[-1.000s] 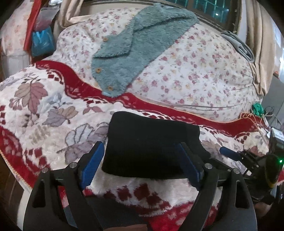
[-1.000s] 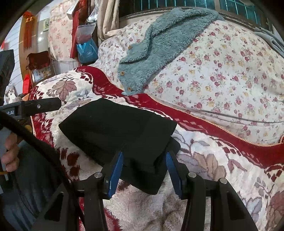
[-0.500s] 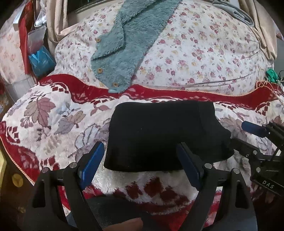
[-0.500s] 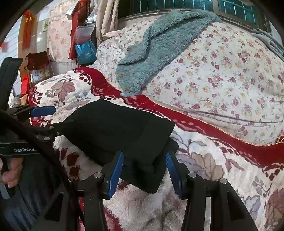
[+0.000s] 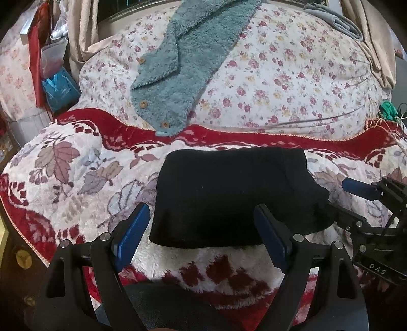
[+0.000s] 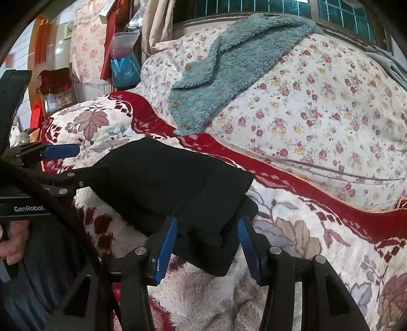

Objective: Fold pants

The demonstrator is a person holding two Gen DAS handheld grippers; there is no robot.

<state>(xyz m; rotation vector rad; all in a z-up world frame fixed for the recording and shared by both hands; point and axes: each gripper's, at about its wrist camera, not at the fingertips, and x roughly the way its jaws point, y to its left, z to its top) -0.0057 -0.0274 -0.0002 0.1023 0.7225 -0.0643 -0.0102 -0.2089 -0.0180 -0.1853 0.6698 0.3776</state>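
The black pants (image 5: 229,193) lie folded into a thick rectangle on the red and white leaf-pattern blanket (image 5: 76,178). My left gripper (image 5: 201,224) is open, its blue fingers wide apart at the fold's near edge, touching nothing. My right gripper (image 6: 207,234) is open, and its blue fingers stand on either side of the right end of the pants (image 6: 165,183) without squeezing them. The right gripper also shows at the right of the left wrist view (image 5: 366,201). The left gripper shows at the left of the right wrist view (image 6: 58,163).
A teal fleece garment with wooden buttons (image 5: 183,63) lies on the flowered quilt (image 5: 279,84) behind the blanket. Curtains, a blue bag (image 5: 59,86) and red items stand at the far left. Grey folded cloth (image 5: 335,20) lies at the far right.
My left gripper has pulled back and tilted, so the whole folded pants now show ahead of it. My right gripper has hardly moved and stays around the pants' right end.
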